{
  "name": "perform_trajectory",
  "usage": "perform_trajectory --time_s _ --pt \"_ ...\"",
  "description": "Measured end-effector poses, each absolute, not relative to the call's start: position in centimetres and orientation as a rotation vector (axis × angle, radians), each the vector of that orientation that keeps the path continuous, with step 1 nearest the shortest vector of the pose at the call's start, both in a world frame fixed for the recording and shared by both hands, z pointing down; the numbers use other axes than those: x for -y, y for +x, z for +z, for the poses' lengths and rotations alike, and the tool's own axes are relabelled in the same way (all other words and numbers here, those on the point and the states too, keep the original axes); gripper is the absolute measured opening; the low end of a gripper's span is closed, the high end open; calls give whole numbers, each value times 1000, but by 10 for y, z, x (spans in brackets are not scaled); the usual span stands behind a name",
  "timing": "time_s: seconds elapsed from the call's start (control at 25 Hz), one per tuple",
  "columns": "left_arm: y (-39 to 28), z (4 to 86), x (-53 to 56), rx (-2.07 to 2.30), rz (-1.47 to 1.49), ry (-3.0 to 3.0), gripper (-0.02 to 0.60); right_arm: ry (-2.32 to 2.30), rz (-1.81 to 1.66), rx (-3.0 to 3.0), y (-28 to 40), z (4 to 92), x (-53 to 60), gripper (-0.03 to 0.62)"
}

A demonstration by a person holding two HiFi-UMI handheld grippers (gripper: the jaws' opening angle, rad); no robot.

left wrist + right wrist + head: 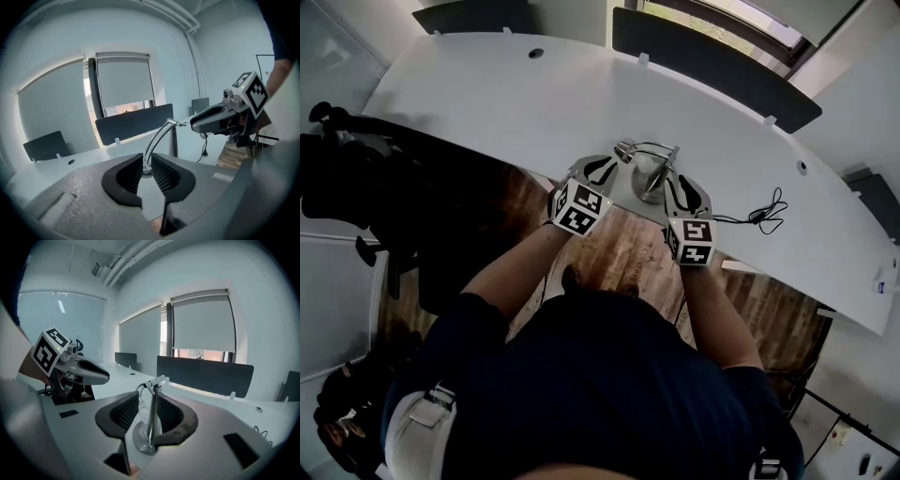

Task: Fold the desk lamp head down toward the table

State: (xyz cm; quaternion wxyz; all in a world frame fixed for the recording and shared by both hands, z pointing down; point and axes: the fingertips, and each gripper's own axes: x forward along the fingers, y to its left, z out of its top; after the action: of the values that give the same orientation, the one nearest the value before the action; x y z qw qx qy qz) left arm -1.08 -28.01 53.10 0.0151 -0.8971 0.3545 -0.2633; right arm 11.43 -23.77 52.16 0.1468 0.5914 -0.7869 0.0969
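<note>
A small chrome desk lamp stands near the front edge of the white desk (pixel 487 94), with its round base (pixel 649 178) between my two grippers. Its curved arm (pixel 157 138) bends down from the upright post (pixel 152 413) to the lamp head (pixel 624 148). My left gripper (pixel 146 161) is nearly closed, its pads against the sides of the lamp head. My right gripper (pixel 147 401) is open around the post just above the base (pixel 143 439), and the pads do not press on it.
The lamp's black cable (pixel 769 211) lies coiled on the desk to the right. Dark partition panels (pixel 712 66) line the desk's far edge. A dark office chair (pixel 347 178) stands on the left, and wooden floor shows below the desk edge.
</note>
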Motion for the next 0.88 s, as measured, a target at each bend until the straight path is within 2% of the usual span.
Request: perform_trajectory --time_s 0.36,0.64,0.88 --pt "0 426 181 -930 -461 -2902 51 1640 187 2468 76 460 159 93" --pt "1 411 137 -928 -294 -3006 20 1630 162 2560 58 440 133 33" --pt "3 408 120 -885 -242 -3020 7 1593 126 2619 50 426 115 13"
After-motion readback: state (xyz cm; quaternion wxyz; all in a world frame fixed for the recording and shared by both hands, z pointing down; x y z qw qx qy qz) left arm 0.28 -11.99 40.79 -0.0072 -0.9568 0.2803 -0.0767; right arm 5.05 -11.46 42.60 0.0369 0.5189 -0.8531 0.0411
